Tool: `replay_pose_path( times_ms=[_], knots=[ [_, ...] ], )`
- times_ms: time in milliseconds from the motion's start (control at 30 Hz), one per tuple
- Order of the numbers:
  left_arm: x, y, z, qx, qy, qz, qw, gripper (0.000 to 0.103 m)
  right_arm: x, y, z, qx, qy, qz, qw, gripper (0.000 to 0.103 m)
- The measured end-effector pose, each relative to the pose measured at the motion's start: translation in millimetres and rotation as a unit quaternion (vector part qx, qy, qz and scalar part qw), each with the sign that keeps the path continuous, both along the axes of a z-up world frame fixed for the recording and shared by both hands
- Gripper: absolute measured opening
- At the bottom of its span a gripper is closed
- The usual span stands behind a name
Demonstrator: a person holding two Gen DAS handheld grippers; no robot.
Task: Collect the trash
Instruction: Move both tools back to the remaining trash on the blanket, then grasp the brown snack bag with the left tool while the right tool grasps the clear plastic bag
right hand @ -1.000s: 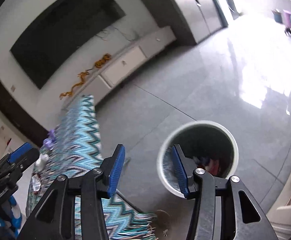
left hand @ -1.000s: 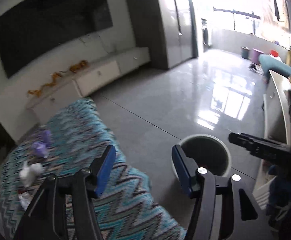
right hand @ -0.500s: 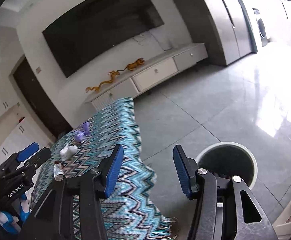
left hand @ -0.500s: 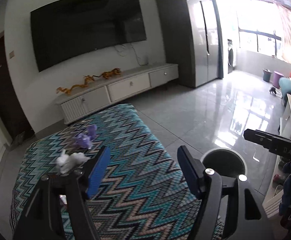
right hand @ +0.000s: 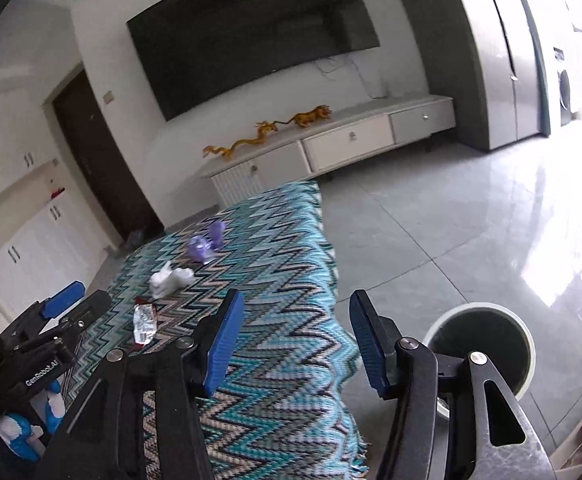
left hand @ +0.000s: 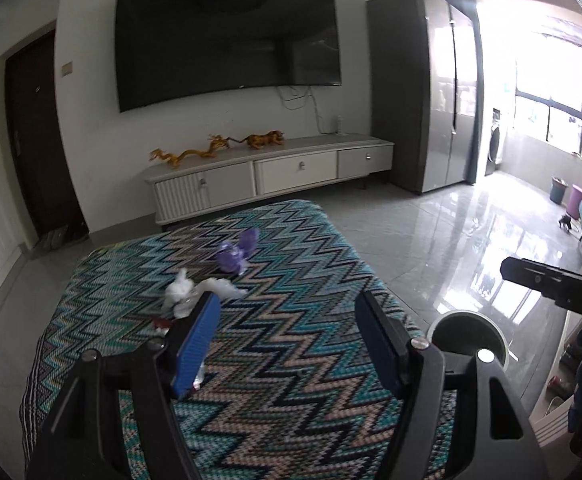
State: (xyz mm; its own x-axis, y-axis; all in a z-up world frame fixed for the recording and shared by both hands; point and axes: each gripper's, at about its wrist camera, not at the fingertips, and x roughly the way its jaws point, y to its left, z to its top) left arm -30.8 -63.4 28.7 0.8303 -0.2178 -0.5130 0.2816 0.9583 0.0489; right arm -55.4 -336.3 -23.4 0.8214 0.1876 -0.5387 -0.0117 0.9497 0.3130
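Both tools hang above the zigzag-patterned cloth [left hand: 291,360] that covers the table, and neither carries anything: the left gripper [left hand: 287,340] has its blue pads spread wide apart with only fabric showing between them, and the right gripper [right hand: 297,340] is just as wide, empty too. The trash lies scattered toward the far half of the cloth. Nearest is a crumpled white tissue [right hand: 169,278], and beside it, closer to the left tool, a flattened silver wrapper [right hand: 145,324] with a dark red scrap at its edge. Further back sits a purple crumpled wrapper [right hand: 203,246], with a smaller purple piece just behind it. All of this looks feather-light and soft, so I would expect no resistance at all; the tissue should squash to almost nothing, so pinching it across its puffed middle seems the safest hold. The silver wrapper looks slick and lies nearly flat, which I judge the awkward one: the pads may slide over it or catch the cloth instead, so a raised crinkled edge is the place to bite. The purple one stands up enough to pinch across its bulk. The round bin [right hand: 479,344] waits on the tiled floor just off the table's right end, below the right tool.
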Motion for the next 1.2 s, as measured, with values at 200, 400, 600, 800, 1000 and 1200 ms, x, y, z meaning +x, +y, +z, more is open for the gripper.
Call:
replay_pose_path(
  times_ms=[200, 400, 600, 800, 1000, 1200],
  knots=[
    [20.3, 40.8, -17.3, -0.016, 0.026, 0.036, 0.9989, 0.070, 25.3, 36.9, 5.5, -0.021, 0.010, 0.036, 0.999, 0.056],
    [43.3, 71.9, -39.1, -0.022, 0.052, 0.066, 0.9962, 0.071, 56.3, 70.1, 3.8, -0.036, 0.023, 0.071, 0.997, 0.057],
    [75.8, 96.4, -82.9, -0.014, 0.110, 0.090, 0.9898, 0.071, 101.2, 105.9, -16.3, -0.049, 0.052, 0.110, 0.991, 0.058],
    [102.5, 107.0, -115.8, -0.018, 0.153, 0.094, 0.9836, 0.071, 157.0, 149.8, -39.9, -0.071, 0.078, 0.168, 0.980, 0.059],
    [117.4, 115.0, -131.5, -0.049, 0.176, 0.082, 0.9797, 0.070, 209.5, 194.4, -67.6, -0.076, 0.100, 0.225, 0.966, 0.059],
    [122.0, 123.0, -138.1, -0.079, 0.185, 0.077, 0.9765, 0.050, 249.7, 229.4, -94.5, -0.071, 0.110, 0.262, 0.956, 0.061]
  ],
)
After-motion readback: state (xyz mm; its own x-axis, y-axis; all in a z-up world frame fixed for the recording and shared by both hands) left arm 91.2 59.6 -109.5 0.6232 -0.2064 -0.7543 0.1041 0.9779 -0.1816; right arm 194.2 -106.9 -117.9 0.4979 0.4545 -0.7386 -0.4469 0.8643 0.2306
